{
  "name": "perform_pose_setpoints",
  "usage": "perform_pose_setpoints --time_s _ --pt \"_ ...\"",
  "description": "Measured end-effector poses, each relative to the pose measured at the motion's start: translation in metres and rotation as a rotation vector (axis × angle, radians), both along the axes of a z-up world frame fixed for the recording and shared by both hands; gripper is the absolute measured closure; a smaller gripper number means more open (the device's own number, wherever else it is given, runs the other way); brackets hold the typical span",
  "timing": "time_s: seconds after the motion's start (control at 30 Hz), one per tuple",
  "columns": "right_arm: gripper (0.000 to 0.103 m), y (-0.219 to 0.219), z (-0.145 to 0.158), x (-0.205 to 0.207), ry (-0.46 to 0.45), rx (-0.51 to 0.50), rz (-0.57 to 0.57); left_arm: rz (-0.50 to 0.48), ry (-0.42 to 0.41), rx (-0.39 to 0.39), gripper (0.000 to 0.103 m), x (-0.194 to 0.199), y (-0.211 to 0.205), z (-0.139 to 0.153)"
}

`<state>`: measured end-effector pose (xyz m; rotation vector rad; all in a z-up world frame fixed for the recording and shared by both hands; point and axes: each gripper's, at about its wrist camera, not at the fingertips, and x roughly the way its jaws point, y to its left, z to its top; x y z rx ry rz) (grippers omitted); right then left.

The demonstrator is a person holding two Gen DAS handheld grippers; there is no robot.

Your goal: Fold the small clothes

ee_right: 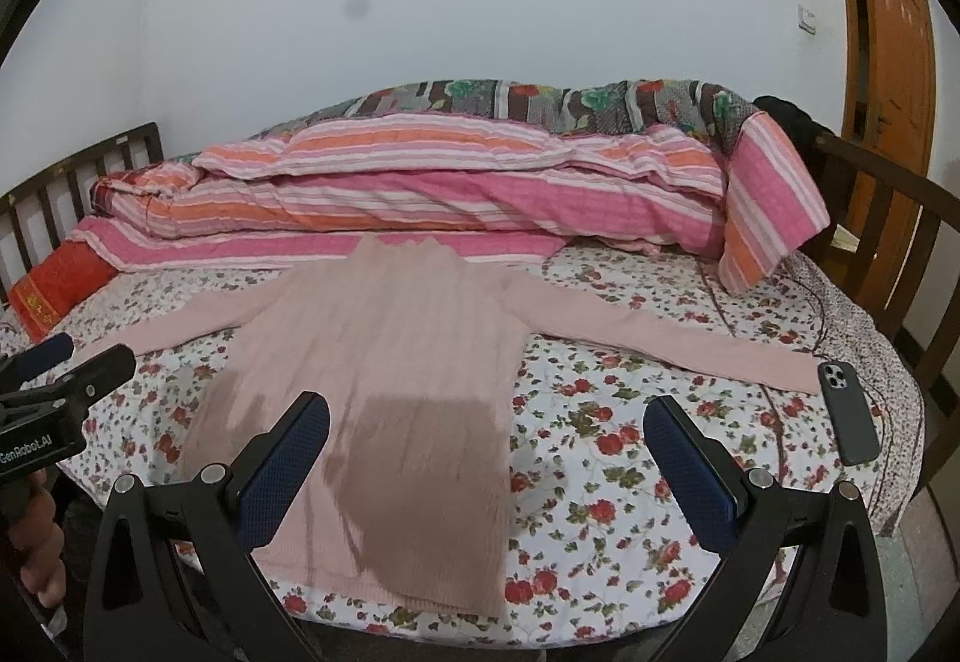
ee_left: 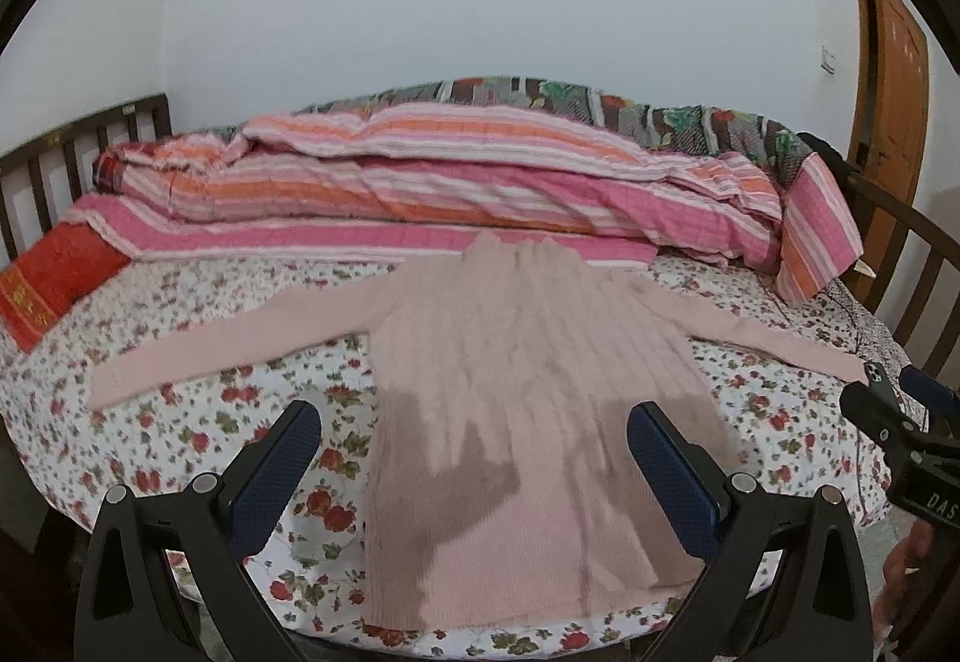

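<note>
A pale pink ribbed sweater (ee_left: 528, 362) lies flat on the flowered bedsheet (ee_left: 198, 422), hem toward me and both sleeves spread out to the sides. It also shows in the right wrist view (ee_right: 384, 356). My left gripper (ee_left: 474, 422) is open and empty, held above the sweater's hem. My right gripper (ee_right: 486, 422) is open and empty, above the sweater's right hem edge. The right gripper shows at the right edge of the left wrist view (ee_left: 894, 392); the left one shows at the left edge of the right wrist view (ee_right: 66, 356).
A striped pink and orange quilt (ee_left: 432, 182) is piled along the back of the bed. A red pillow (ee_left: 54, 284) lies at the left. A dark phone (ee_right: 849, 413) lies on the sheet near the right sleeve cuff. Wooden bed rails (ee_right: 888, 218) stand at both ends.
</note>
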<state>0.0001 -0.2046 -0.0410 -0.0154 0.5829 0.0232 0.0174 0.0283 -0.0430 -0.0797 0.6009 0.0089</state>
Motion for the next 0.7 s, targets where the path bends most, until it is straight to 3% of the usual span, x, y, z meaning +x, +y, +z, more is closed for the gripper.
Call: perform_pose_setpoints --time_s 0.17,0.33,0.43,0.7 --pt "0.0 0.009 -0.033 0.033 0.126 0.035 0.109 0.009 0.049 -0.028 0.0 0.022 0.021 -0.038" --pt "0.001 0.021 -0.061 0.056 0.145 -0.005 0.162 0.064 0.11 -0.034 0.001 0.049 0.053 -0.075" --pt "0.005 0.021 -0.077 0.076 0.186 0.028 0.197 0.057 0.165 -0.103 0.006 0.067 0.083 -0.091" --pt "0.008 0.022 -0.106 0.119 0.21 0.008 0.191 0.298 0.165 -0.25 0.013 0.083 0.193 -0.12"
